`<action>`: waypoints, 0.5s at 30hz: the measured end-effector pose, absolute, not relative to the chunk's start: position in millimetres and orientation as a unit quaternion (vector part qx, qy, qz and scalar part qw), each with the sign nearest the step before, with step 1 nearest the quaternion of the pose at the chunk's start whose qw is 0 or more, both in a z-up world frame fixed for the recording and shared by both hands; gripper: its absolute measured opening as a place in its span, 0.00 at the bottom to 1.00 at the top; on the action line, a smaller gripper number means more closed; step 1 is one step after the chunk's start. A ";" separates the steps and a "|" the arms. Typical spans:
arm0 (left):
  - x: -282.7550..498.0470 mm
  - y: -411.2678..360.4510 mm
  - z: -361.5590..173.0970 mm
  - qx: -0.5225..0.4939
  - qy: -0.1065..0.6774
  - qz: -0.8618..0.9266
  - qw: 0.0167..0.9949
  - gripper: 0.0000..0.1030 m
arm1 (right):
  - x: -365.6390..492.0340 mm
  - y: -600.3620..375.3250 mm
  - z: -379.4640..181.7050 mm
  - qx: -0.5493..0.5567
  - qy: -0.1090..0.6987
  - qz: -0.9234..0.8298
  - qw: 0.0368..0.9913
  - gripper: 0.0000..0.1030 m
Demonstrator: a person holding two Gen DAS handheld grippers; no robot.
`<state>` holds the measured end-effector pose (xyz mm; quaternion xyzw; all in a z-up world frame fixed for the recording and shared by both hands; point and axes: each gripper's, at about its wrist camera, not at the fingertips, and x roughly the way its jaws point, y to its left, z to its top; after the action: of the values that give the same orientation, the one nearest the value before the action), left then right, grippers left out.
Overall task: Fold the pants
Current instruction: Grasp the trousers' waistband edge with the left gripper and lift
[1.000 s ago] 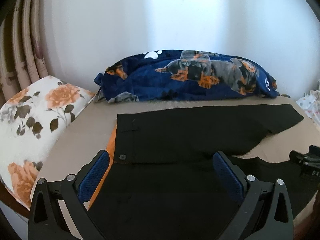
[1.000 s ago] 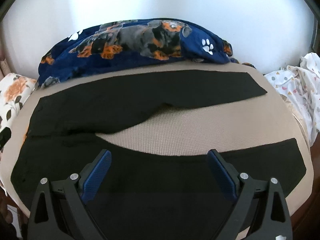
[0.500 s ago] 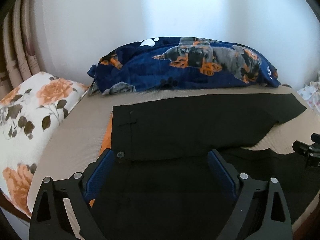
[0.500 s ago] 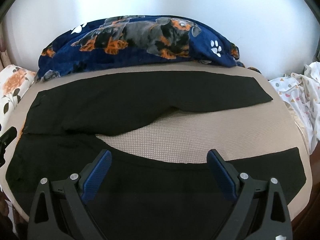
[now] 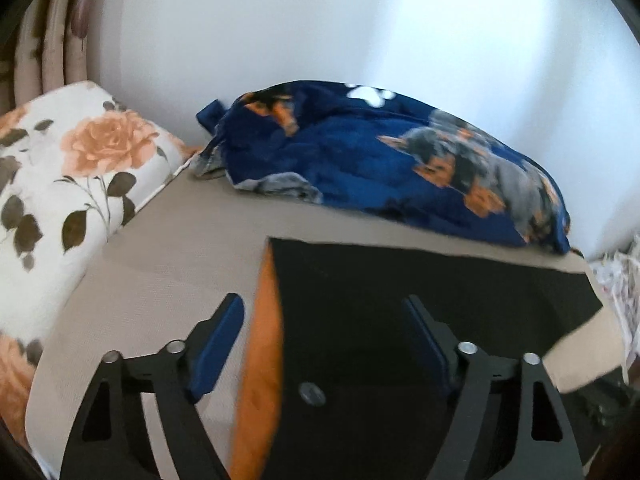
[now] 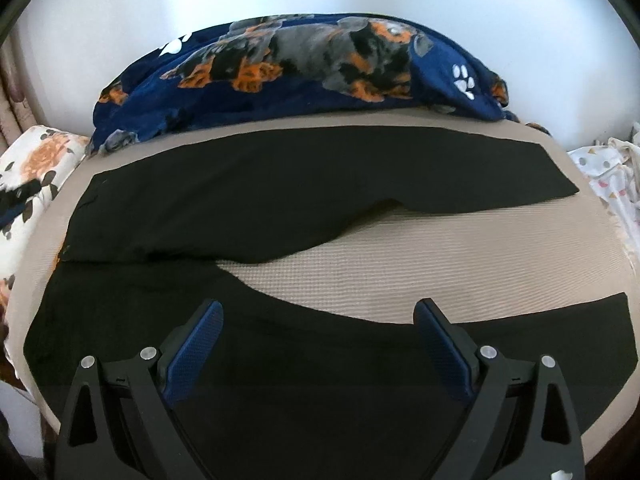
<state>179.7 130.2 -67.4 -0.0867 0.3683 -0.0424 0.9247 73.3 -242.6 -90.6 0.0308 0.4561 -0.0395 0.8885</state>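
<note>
Black pants (image 6: 280, 200) lie spread flat on a beige bed (image 6: 440, 264), waist at the left, the two legs splayed apart to the right. In the left wrist view the waist (image 5: 400, 300) shows an orange lining (image 5: 260, 360) and a metal button (image 5: 312, 394). My left gripper (image 5: 324, 340) is open, its jaws straddling the waistband edge close above it. My right gripper (image 6: 318, 344) is open and empty over the near leg (image 6: 360, 380).
A navy dog-print blanket (image 6: 300, 68) is heaped along the wall at the back. A floral pillow (image 5: 64, 184) sits at the left end of the bed. White patterned cloth (image 6: 608, 176) lies at the right. The bed's front edge is near.
My left gripper has swung left and dropped closer to the waistband, so the button now lies between its jaws. My right gripper has moved slightly forward over the near leg.
</note>
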 end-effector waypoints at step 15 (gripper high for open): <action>317.7 168.3 -148.8 -0.082 0.505 -0.126 0.850 0.20 | 92.7 -221.8 -97.5 0.021 0.460 -0.002 0.887 0.92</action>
<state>317.7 168.3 -148.8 -0.0822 0.5054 -0.1259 0.8497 92.7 -221.8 -97.5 0.0212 0.4605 -0.0024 0.8874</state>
